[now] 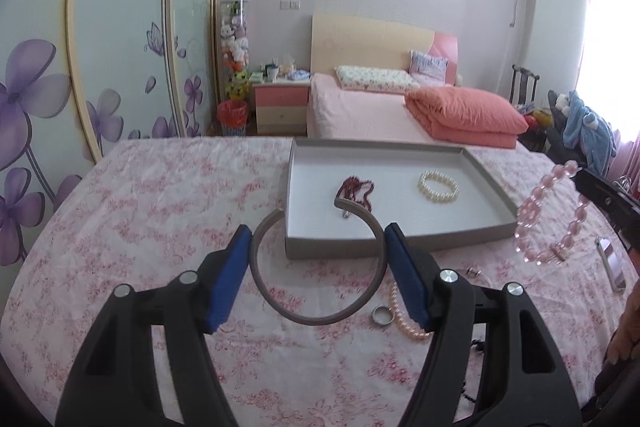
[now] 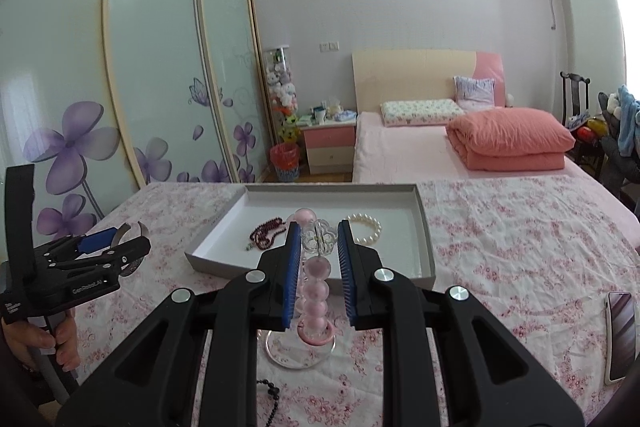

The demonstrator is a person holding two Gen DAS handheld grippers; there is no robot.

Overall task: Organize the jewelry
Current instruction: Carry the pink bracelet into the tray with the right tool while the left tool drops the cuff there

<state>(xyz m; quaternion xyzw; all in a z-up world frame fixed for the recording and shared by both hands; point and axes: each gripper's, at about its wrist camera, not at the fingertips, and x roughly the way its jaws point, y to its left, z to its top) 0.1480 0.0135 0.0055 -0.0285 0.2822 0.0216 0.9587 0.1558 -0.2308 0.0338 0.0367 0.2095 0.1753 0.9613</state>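
2 grippers are up over the pink floral bedspread, each with a piece of jewelry in its grasp. The left gripper has its blue pads pressed against the outer sides of a brown open bangle, pinching it across its width, the gap of the bangle pointing forward over the near edge of the grey tray. In the right wrist view the left gripper shows at the left edge, held up above the bedspread with the bangle poking out in front.

The right gripper holds a pink bead bracelet at its clear flower-shaped bead, pads closed against it, the pink beads hanging down in a string between the fingers. From the left view that bracelet dangles as a loop just right of the tray's right wall, clear of the bedspread.

Inside the tray, 2 pieces lie apart on the white floor: a dark red bead strand on the left and a white pearl bracelet on the right.

On the bedspread nearer the left gripper rest a silver ring and, just beside it, a pink pearl bracelet partly hidden by the right finger. A clear bangle lies below the hanging beads. A phone sits at the far right.
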